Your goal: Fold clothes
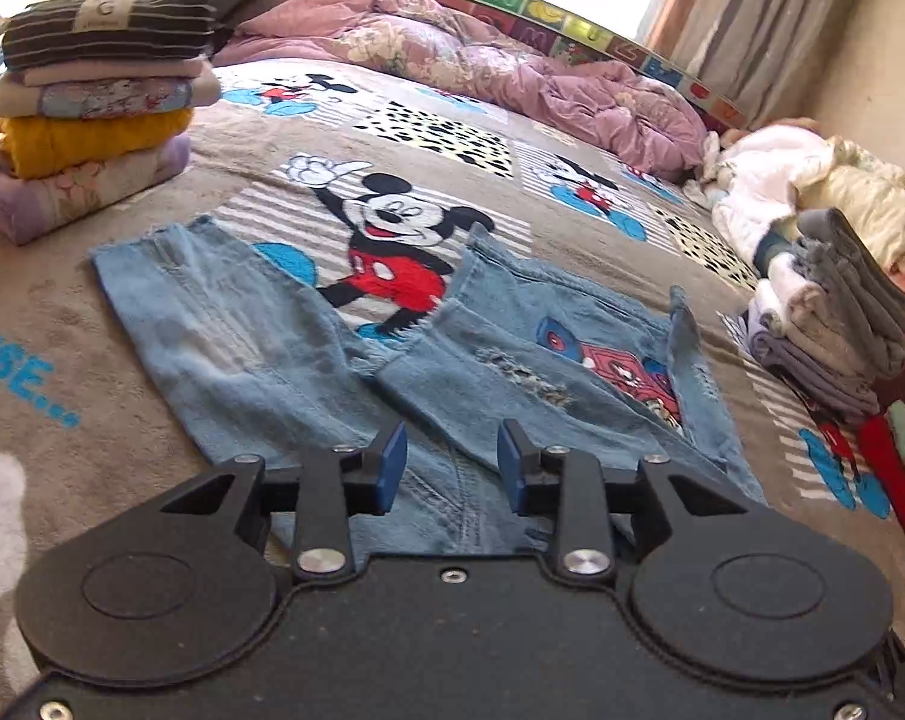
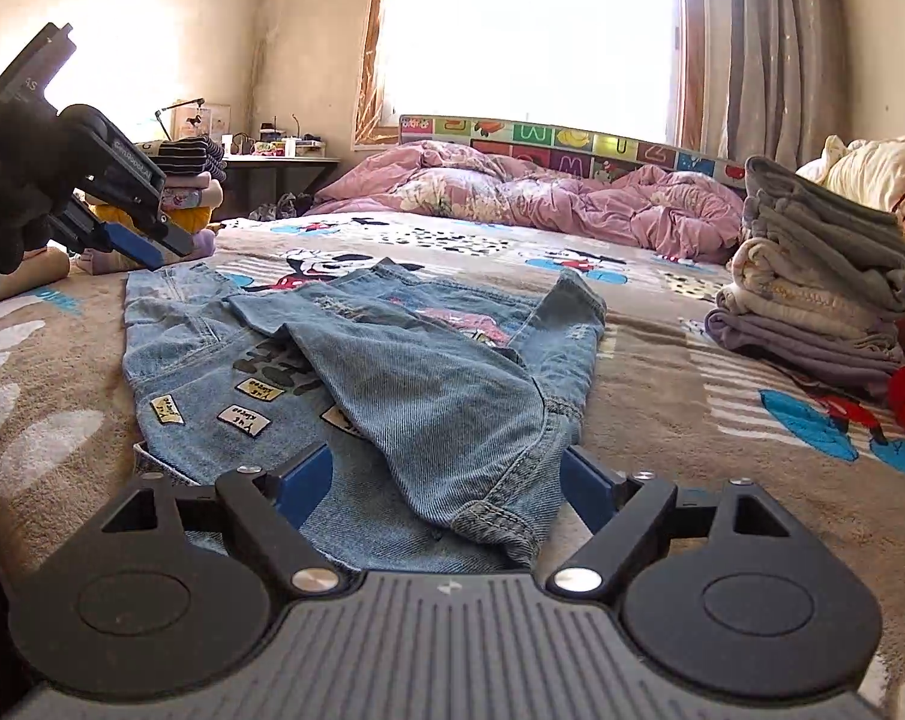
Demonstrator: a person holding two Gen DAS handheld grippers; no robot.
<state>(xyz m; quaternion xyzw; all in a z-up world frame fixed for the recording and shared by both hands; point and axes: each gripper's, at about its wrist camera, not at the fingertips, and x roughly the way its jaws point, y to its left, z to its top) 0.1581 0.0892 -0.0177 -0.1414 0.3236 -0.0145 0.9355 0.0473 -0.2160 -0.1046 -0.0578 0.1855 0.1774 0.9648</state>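
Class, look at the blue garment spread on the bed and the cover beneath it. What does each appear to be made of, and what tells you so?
Blue garment: looks like washed denim, matte, with twill weave, stitched seams, frayed rips and sewn patches. Bed cover: probably plush fleece or a similar pile fabric; its surface looks fuzzy and soft with a printed cartoon pattern, though the exact fibre cannot be told.

Two low, close wrist views across the bed (image 1: 152,312), probably from adjacent edges, both on the jeans (image 1: 260,354).

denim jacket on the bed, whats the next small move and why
Probably close the right gripper on the denim jacket edge lying between its open fingers; the left gripper is open above the fabric too, and the jacket is only partly folded.
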